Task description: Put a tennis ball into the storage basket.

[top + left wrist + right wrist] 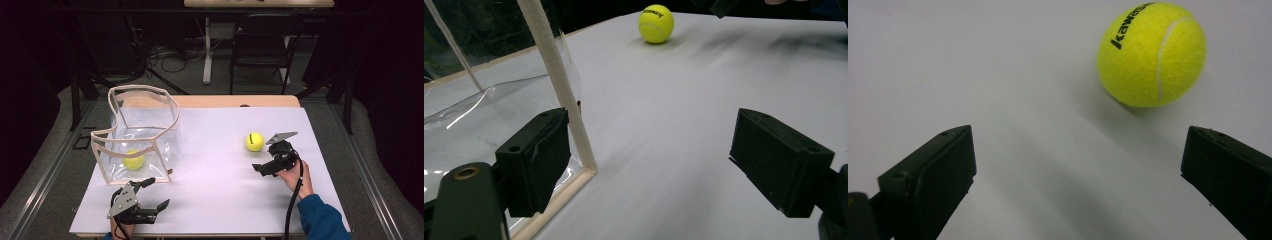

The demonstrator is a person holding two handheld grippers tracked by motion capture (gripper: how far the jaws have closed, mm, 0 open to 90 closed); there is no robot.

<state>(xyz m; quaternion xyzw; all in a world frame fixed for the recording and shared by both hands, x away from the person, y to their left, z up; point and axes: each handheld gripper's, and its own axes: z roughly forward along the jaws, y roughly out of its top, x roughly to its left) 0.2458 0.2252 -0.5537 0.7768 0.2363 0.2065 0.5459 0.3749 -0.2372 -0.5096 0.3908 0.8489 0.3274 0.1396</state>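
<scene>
A clear plastic bag with beige trim [137, 132] stands open at the left of the white table [220, 185]. One yellow tennis ball [134, 160] lies inside it. A second tennis ball [254, 141] rests on the table at the right; it is printed with black letters [1151, 54] and shows far off in the left gripper view [656, 23]. My right gripper [260, 169] sits just below and to the right of that ball, open and empty [1078, 165]. My left gripper [156, 193] is open by the bag's near corner, its left jaw beside the beige trim [559, 85], holding nothing [654, 160].
A dark folding chair [260, 45], a white table leg [207, 50] and floor cables [170, 55] lie beyond the far edge. Black frame rails run along both sides of the table. Open white surface stretches between the two grippers.
</scene>
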